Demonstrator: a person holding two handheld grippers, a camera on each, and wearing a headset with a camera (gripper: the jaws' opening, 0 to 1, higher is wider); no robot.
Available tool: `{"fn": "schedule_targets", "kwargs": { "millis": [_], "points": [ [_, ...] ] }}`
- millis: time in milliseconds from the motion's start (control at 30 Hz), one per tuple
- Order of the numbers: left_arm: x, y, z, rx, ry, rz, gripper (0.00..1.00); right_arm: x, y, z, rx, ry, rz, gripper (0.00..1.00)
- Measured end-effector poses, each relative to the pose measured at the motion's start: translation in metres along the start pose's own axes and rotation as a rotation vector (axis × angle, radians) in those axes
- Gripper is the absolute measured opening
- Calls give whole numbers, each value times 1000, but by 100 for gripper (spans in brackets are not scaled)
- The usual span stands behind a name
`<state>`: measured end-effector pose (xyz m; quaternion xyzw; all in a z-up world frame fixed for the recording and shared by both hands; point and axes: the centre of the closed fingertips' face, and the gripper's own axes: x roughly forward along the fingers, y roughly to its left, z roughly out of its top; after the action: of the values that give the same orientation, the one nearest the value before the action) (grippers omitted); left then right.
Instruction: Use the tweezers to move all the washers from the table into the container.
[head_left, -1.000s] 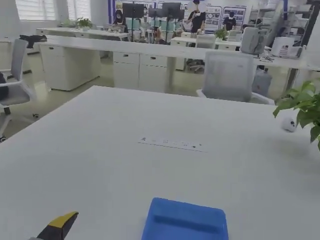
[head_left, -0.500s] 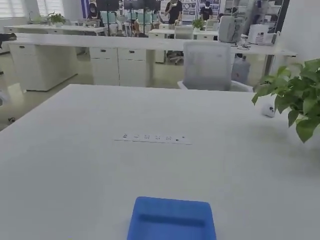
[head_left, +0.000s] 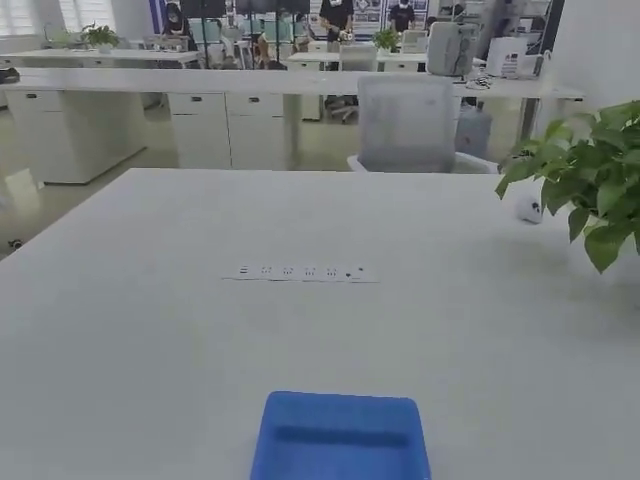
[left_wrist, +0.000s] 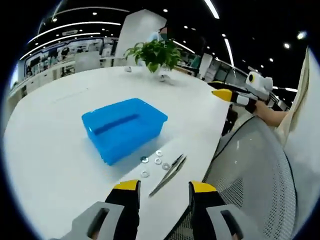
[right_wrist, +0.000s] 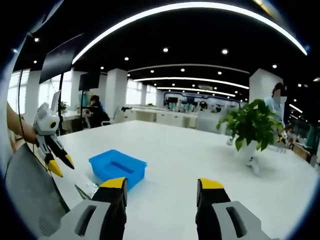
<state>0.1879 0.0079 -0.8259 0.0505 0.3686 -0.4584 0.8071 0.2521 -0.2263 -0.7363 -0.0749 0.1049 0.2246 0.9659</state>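
A blue plastic container (head_left: 340, 437) sits near the front edge of the white table (head_left: 150, 330). In the left gripper view the container (left_wrist: 124, 127) has several small washers (left_wrist: 152, 162) beside it, and metal tweezers (left_wrist: 169, 174) lie at the table's edge. My left gripper (left_wrist: 164, 192) hovers off the table edge, open and empty, pointing at the tweezers. My right gripper (right_wrist: 162, 187) is open and empty too, held higher and farther from the container (right_wrist: 117, 167). It appears in the left gripper view (left_wrist: 220, 93), and the left gripper (right_wrist: 62, 166) appears in the right gripper view.
A potted plant (head_left: 590, 190) stands at the table's right side, with a small white object (head_left: 528, 210) next to it. A power strip (head_left: 300, 272) is set into the table's middle. A mesh chair back (left_wrist: 250, 175) lies below the grippers. Desks, chairs and people fill the room behind.
The head camera has swung, shifting the scene left and the plant further into the picture. The yellow gripper tip at the lower left a second ago has left the head view.
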Motion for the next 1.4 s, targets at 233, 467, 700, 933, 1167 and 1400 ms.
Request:
{"fn": "schedule_targets", "kwargs": {
  "millis": [233,467,700,933,1167,1400],
  "points": [
    [16,-6,-7,93,96,-73,20,-3,-10,-5,26,23,-44,55],
    [25,-1,-13,209,173,-108,13,-4,-12,-29,36,158,-44,46],
    [34,10,-27,343,304,-100,12,-4,-7,-38,25,215,-24,42],
    [39,15,-35,516,399,-87,1,-4,-7,-45,-3,261,-31,39],
    [40,11,-37,585,407,-102,0,-6,-8,-51,-53,303,-38,34],
    [26,4,-25,623,364,-100,0,-3,11,-56,-36,338,59,35]
  ]
}}
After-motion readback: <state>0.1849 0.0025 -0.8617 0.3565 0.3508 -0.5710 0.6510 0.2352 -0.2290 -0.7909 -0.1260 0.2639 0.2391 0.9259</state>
